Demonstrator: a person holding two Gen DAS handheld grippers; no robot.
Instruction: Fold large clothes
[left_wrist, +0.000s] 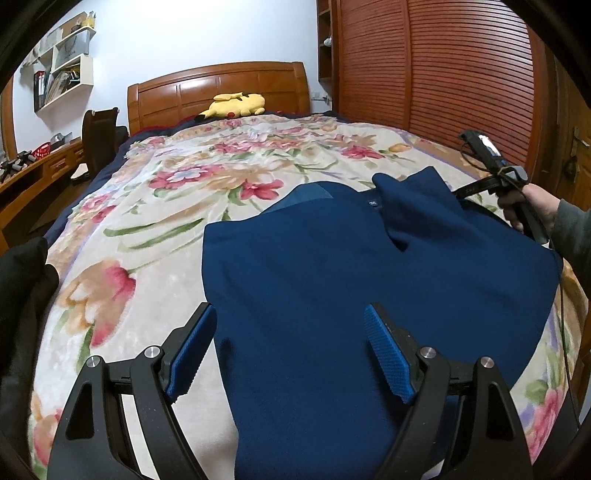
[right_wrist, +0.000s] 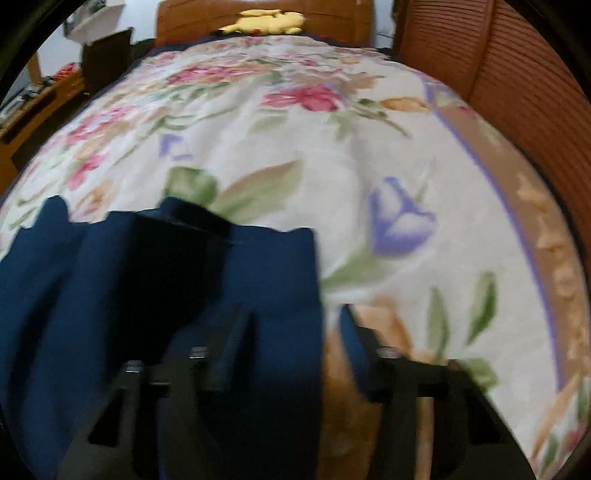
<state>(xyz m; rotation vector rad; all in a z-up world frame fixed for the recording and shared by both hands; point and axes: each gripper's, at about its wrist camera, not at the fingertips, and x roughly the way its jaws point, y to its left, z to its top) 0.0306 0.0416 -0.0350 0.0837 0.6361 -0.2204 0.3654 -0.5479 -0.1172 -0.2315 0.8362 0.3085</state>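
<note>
A large dark blue garment lies partly folded on the floral bedspread. My left gripper is open, its blue pads standing apart above the garment's near edge, holding nothing. My right gripper is seen at the garment's far right corner, held by a hand. In the blurred right wrist view the garment fills the lower left, and the right gripper stands open with cloth lying between its fingers.
A yellow plush toy lies by the wooden headboard. A slatted wooden wardrobe stands along the bed's right side. A desk and dark chair are on the left. A black cloth is at the left edge.
</note>
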